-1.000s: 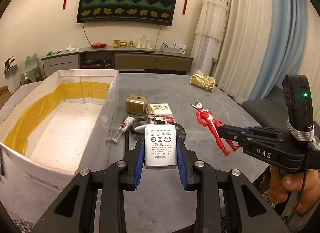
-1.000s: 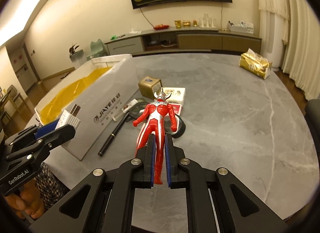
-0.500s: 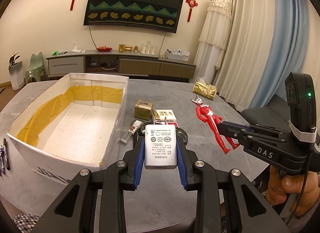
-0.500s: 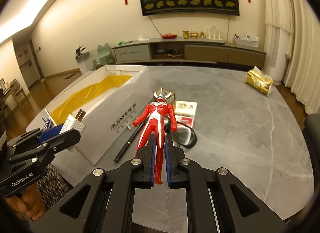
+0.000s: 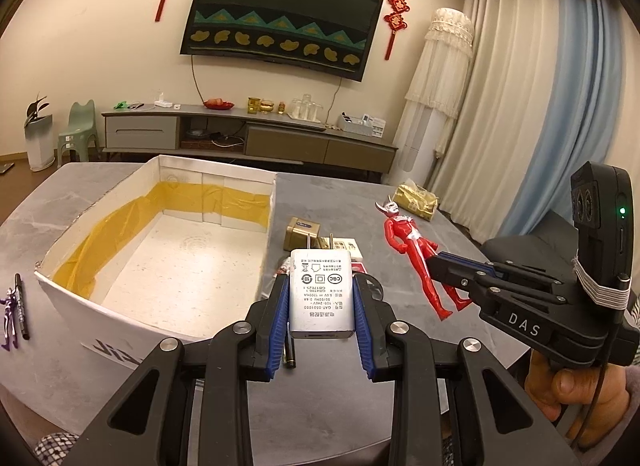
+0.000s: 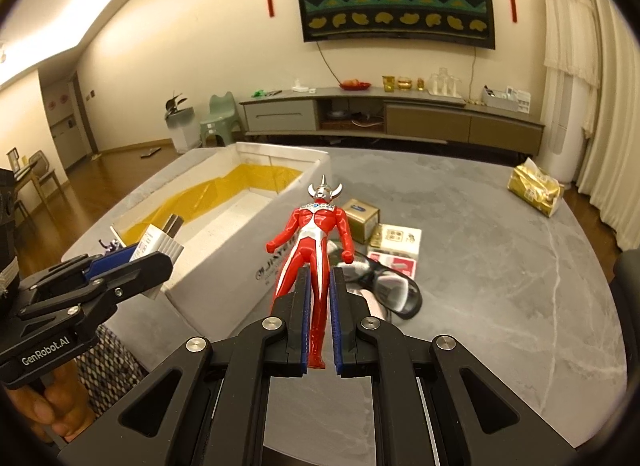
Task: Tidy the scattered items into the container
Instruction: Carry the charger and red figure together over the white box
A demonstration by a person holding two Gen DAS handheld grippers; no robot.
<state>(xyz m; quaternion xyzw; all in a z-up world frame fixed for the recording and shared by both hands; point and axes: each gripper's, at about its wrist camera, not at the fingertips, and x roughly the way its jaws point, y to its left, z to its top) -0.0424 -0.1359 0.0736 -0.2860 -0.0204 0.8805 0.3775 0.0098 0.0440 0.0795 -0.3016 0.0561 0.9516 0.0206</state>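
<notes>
While both loads hang in the air above the surface (image 5: 472, 250), the left claw (image 5: 321, 308) is clamped on the white charger (image 5: 322, 294), blue pads on its two long sides and prongs pointing far, and the right claw (image 6: 320, 320) is clamped on the legs of the red figure (image 6: 314, 250), head pointing far. Near to far: a black pen (image 5: 289, 350) lies under the left claw just right of the near corner of the white box (image 5: 176, 278); past it glasses (image 6: 390, 290), a red card pack (image 6: 394, 262), a white card box (image 6: 398, 238) and a gold tin (image 6: 360, 213) are bunched on the surface just right of the box wall; a gold packet (image 6: 534, 185) sits well apart at the far right. A small purple figure (image 5: 9, 316) and a marker (image 5: 21, 308) lie on the surface left of the box. The box is open, yellow tape round its inner walls, nothing visible inside. Step in hand, judged: carry both to the box and drop. To do it well, swing the charger left until it is clearly past the right wall and over the bare floor, lower before letting go so it does not bounce off the rim. The figure is long and held only by the legs, so it may pivot; bring it in after the charger, lay it lengthwise along the box, keep the two claws apart over the opening. The pen and the bunch remain to be tidied.
</notes>
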